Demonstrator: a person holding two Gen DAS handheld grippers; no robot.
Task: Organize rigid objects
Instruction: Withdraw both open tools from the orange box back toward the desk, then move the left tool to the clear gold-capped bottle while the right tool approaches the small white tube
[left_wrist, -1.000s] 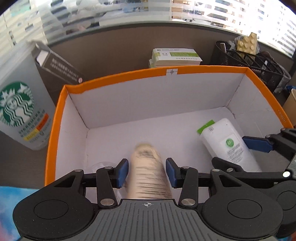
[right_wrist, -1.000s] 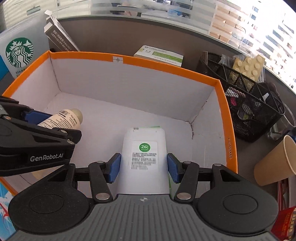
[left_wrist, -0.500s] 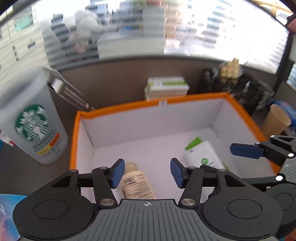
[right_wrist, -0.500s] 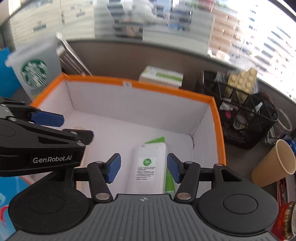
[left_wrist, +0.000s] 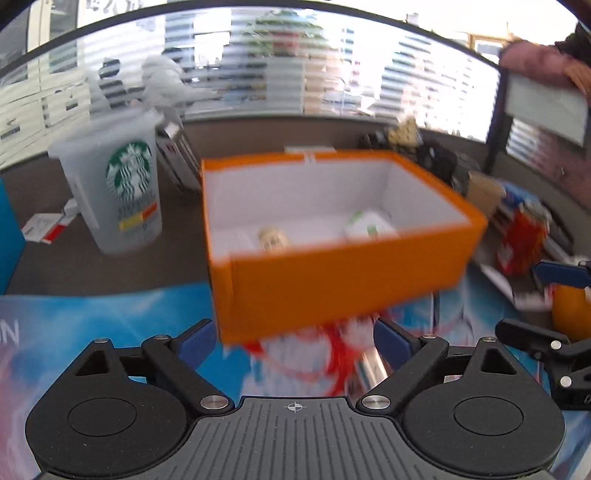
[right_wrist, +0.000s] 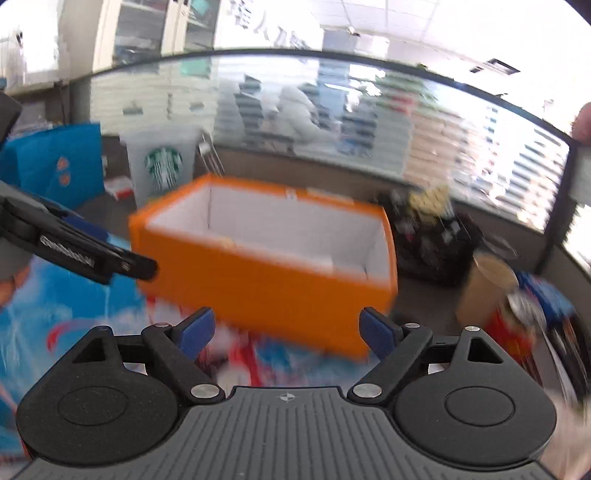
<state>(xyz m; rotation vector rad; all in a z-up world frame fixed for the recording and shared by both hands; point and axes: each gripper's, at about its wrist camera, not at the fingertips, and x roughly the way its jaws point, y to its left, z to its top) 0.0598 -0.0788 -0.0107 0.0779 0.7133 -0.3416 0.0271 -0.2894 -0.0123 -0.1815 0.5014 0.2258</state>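
An orange box (left_wrist: 332, 273) with white inner walls stands ahead of both grippers, blurred by motion. Inside it lie a beige bottle (left_wrist: 273, 238) on the left and a white bottle with a green label (left_wrist: 369, 227) on the right. My left gripper (left_wrist: 294, 341) is drawn back in front of the box, its jaws opening with nothing between them. My right gripper (right_wrist: 286, 330) is also back from the same box (right_wrist: 258, 273), jaws opening and empty. The left gripper's fingers (right_wrist: 92, 254) show at the left of the right wrist view.
A big translucent Starbucks cup (left_wrist: 118, 184) stands left of the box. A black mesh basket (right_wrist: 432, 236) and a brown paper cup (right_wrist: 484, 288) are to its right. A blue and red printed sheet (left_wrist: 92, 317) covers the desk in front. A glass partition runs behind.
Both grippers let go of their bottles, which now lie in the box, pulled back out of it toward the near side, and their jaws spread wide.
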